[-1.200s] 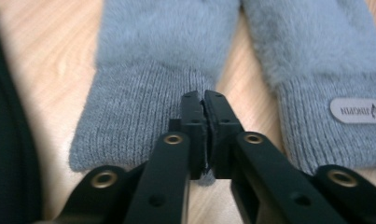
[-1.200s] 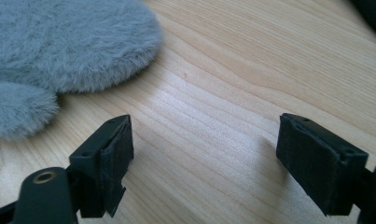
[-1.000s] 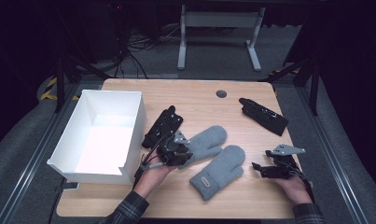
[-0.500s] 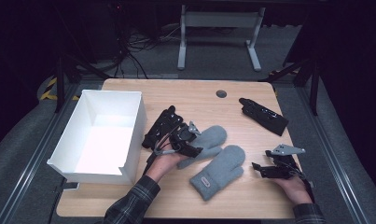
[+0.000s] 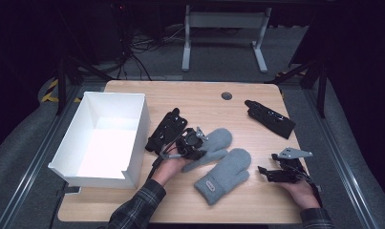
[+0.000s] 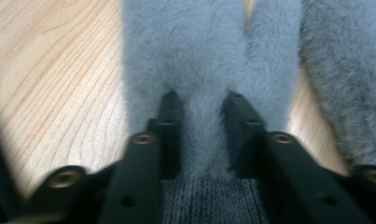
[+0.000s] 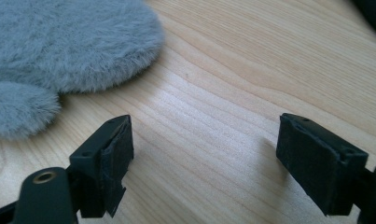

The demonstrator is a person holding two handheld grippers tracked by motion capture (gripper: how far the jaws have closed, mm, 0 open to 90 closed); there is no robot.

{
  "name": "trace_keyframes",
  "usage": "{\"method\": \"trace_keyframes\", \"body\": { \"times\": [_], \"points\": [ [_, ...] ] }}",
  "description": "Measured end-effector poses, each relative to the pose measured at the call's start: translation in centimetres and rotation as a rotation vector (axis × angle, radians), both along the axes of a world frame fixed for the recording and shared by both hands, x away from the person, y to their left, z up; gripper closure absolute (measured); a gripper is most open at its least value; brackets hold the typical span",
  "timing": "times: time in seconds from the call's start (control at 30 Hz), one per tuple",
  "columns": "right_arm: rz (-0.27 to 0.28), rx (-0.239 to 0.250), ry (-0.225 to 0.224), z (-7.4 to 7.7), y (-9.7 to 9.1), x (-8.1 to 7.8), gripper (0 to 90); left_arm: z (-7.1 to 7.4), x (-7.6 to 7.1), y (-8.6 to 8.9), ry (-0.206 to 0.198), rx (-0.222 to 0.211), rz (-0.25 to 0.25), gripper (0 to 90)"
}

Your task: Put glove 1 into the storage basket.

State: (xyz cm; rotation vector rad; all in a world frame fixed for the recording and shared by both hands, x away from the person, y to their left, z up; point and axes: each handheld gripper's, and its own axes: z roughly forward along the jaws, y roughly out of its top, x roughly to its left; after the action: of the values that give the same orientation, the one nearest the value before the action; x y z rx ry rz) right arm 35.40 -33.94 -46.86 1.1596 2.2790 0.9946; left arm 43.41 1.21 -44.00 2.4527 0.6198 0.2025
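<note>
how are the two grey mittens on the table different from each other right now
The far mitten is pinched at its cuff end by the left gripper, whose jaws have just been closing; the near mitten lies free, untouched. The near mitten shows a small label by its cuff; the far mitten shows none. Both are grey and fuzzy and lie on the wooden table.

White box (image 5: pixel 104 136) left, 2 black objects (image 5: pixel 166 130) (image 5: pixel 269 118) on wooden table (image 5: pixel 199 102).

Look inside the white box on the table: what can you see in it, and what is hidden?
The white box shows a bare white floor and inner walls, with nothing lying in it. Its near wall hides the strip of floor just behind it, so that strip cannot be checked.
</note>
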Motion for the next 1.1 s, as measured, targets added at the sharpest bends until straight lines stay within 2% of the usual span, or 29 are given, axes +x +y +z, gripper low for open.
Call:
{"method": "trace_keyframes", "body": {
  "times": [0.03,0.13,0.2,0.3,0.4,0.53,0.83,1.1],
  "points": [
    [0.001,0.000,0.000,0.0,0.0,0.0,19.2,0.1,0.1,0.1,0.002,-0.001,0.000,80.6],
    [0.002,0.001,0.001,0.0,0.0,0.0,19.3,0.1,0.1,0.3,0.015,-0.027,0.004,83.7],
    [0.002,0.001,0.001,0.0,0.0,0.0,19.2,0.4,0.2,0.6,0.034,-0.063,0.009,84.6],
    [0.002,0.001,0.001,0.0,0.0,0.0,19.3,0.7,0.2,0.9,0.051,-0.106,0.023,85.4],
    [0.002,0.000,0.000,0.0,0.0,0.0,19.3,1.2,0.1,1.1,0.048,-0.117,0.026,85.8],
    [0.001,0.001,0.001,0.0,0.0,0.0,19.3,2.0,-0.1,1.5,0.062,-0.164,0.045,87.1],
    [0.002,0.001,0.001,0.0,0.0,0.0,19.4,3.9,-0.6,2.4,0.058,-0.214,0.054,87.4],
    [0.002,0.001,0.001,0.0,0.0,0.0,19.4,5.7,-1.8,2.7,0.082,-0.265,0.042,87.4]
  ]
}}
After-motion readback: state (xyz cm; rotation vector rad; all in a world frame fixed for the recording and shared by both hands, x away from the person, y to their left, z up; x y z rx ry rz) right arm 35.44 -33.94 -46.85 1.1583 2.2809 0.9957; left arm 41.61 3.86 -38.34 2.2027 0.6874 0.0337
